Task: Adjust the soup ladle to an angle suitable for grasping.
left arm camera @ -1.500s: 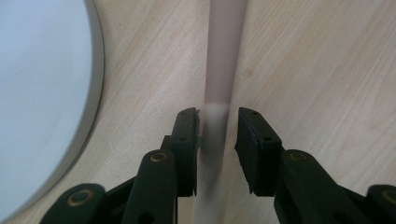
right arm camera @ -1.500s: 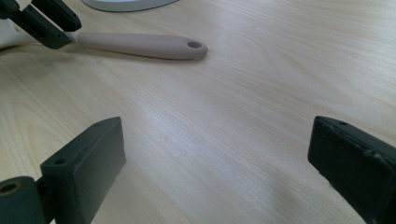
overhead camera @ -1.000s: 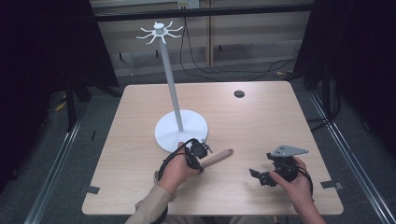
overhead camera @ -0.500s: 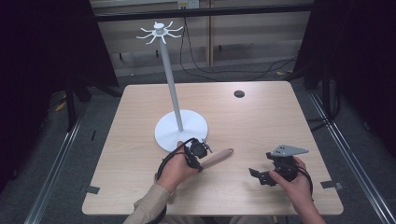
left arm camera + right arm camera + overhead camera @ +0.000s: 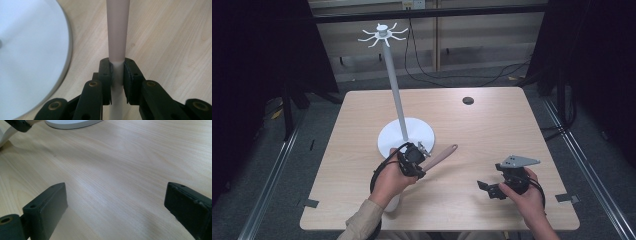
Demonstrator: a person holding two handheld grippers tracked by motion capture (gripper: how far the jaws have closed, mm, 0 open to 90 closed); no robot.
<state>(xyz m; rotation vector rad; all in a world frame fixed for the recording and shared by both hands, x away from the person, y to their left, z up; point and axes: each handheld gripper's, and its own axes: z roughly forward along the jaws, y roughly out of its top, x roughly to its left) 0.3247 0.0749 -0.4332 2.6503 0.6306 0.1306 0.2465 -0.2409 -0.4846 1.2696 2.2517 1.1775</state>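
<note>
We are looking at a lab or test cell set up for recording, not a home. A bare light-wood bench (image 5: 492, 125) stands alone on grey carpet, with dark curtains (image 5: 257, 60) hanging at the left and right sides. Metal rails (image 5: 269, 192) run along the floor on both sides of the bench. Loose black cables (image 5: 462, 75) trail across the floor at the far side, below a wall socket (image 5: 412, 4). Strips of tape (image 5: 310, 203) mark the bench's near corners.
</note>
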